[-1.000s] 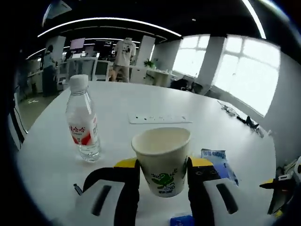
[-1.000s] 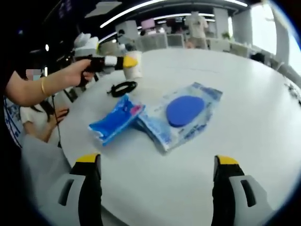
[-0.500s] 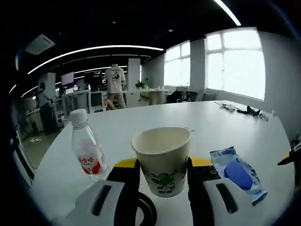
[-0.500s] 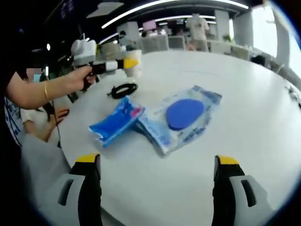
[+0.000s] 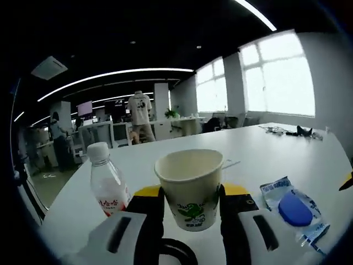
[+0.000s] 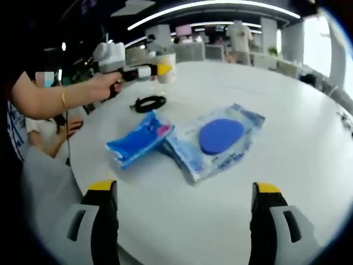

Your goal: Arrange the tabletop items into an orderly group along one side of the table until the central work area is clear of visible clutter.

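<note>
My left gripper (image 5: 190,201) is shut on a white paper cup (image 5: 191,186) with a green print, held upright above the white table (image 5: 248,149). A clear water bottle (image 5: 108,187) with a red label stands just left of it. A black cable coil (image 5: 176,251) lies under the cup. A clear packet with a blue disc (image 5: 294,211) lies to the right. In the right gripper view, my right gripper (image 6: 185,221) is open over bare table, short of the blue-disc packet (image 6: 218,138) and a blue wrapped pack (image 6: 138,139). The left gripper (image 6: 135,69) shows far off with the cup (image 6: 166,66).
The round table's near edge (image 6: 71,165) curves at the left in the right gripper view, with a seated person beyond it. Cables (image 5: 289,131) lie at the far right of the table. Office desks and standing people fill the background.
The left gripper has tilted and lowered with the cup, so the bottle now sits lower and the cable coil has come in beneath. The right gripper has barely moved.
</note>
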### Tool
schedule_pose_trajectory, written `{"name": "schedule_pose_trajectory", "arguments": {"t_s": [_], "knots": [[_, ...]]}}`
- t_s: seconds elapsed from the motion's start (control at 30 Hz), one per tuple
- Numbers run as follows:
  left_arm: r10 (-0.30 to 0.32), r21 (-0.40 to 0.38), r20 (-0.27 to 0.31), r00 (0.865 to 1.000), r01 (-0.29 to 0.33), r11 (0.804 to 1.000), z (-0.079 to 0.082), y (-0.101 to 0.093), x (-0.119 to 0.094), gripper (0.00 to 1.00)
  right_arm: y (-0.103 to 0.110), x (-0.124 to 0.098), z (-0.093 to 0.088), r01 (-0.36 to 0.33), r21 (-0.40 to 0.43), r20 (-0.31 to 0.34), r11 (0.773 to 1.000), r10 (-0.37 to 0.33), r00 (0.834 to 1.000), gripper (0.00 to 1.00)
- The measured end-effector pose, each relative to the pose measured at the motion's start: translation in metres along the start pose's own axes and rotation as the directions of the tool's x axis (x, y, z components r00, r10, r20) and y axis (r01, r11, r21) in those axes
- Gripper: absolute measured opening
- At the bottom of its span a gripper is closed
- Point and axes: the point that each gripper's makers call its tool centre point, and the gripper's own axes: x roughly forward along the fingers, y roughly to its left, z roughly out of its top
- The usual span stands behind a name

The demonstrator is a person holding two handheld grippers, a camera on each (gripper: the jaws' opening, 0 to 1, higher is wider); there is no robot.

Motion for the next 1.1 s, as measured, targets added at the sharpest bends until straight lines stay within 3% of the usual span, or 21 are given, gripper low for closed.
{"name": "schedule_pose_trajectory", "arguments": {"t_s": [0.17, 0.37, 0.8, 1.1], "knots": [[0.022, 0.005, 0.003, 1.000, -0.022, 1.000, -0.002, 0.008, 0.008, 0.38, 0.004, 0.000, 0.003, -0.015, -0.051, 0.018, 0.999, 0.016, 1.000, 1.00], [0.036, -0.007, -0.003, 0.999, -0.036, 0.999, -0.011, 0.019, 0.019, 0.38, 0.009, 0.000, 0.005, -0.036, -0.042, 0.048, 0.998, 0.038, 0.998, 1.00], [0.061, -0.018, -0.040, 0.997, -0.061, 0.998, -0.038, 0.031, 0.039, 0.37, 0.001, 0.004, 0.000, -0.032, -0.047, 0.027, 0.998, 0.034, 0.999, 1.00], [0.079, -0.025, -0.045, 0.996, -0.081, 0.996, -0.046, 0.038, 0.050, 0.37, -0.003, 0.009, -0.002, -0.030, -0.037, 0.020, 0.999, 0.031, 0.999, 1.00]]}}
